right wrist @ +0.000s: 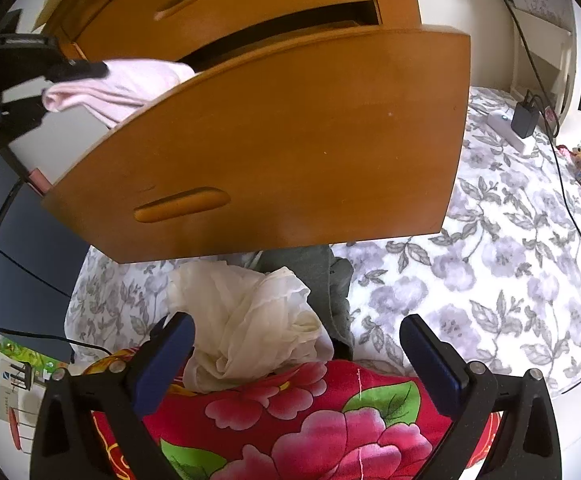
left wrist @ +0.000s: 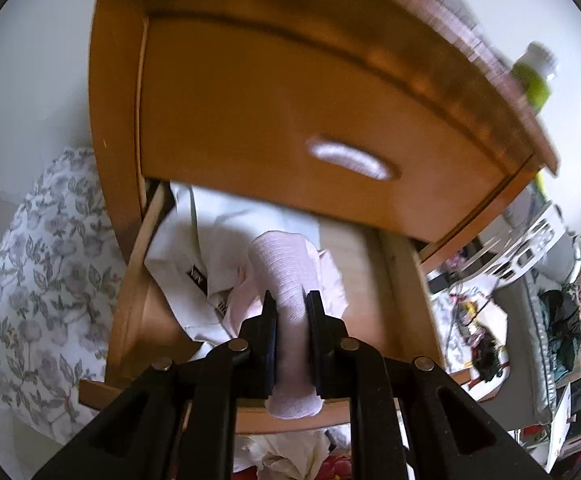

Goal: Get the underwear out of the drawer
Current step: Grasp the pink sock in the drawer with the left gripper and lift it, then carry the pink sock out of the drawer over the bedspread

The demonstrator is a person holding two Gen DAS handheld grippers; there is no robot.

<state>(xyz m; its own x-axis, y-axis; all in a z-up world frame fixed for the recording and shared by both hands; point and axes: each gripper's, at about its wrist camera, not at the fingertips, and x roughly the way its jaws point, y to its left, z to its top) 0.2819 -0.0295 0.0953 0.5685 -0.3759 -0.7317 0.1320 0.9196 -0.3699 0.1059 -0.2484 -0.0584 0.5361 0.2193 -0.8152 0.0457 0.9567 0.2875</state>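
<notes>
The left gripper (left wrist: 290,300) was clamped on a bunched fold of the pink underwear (left wrist: 286,264), which was held above the open drawer (left wrist: 406,280). The fabric was judged light, soft and limp; a gathered fold suited gripping. A dark label (left wrist: 197,279) on white clothing was unreadable. The right gripper (right wrist: 296,354) was wide apart, empty.

Pale pink underwear (left wrist: 286,264), honey-brown drawer (right wrist: 274,140), grey-floral white bedsheet (right wrist: 490,280).
</notes>
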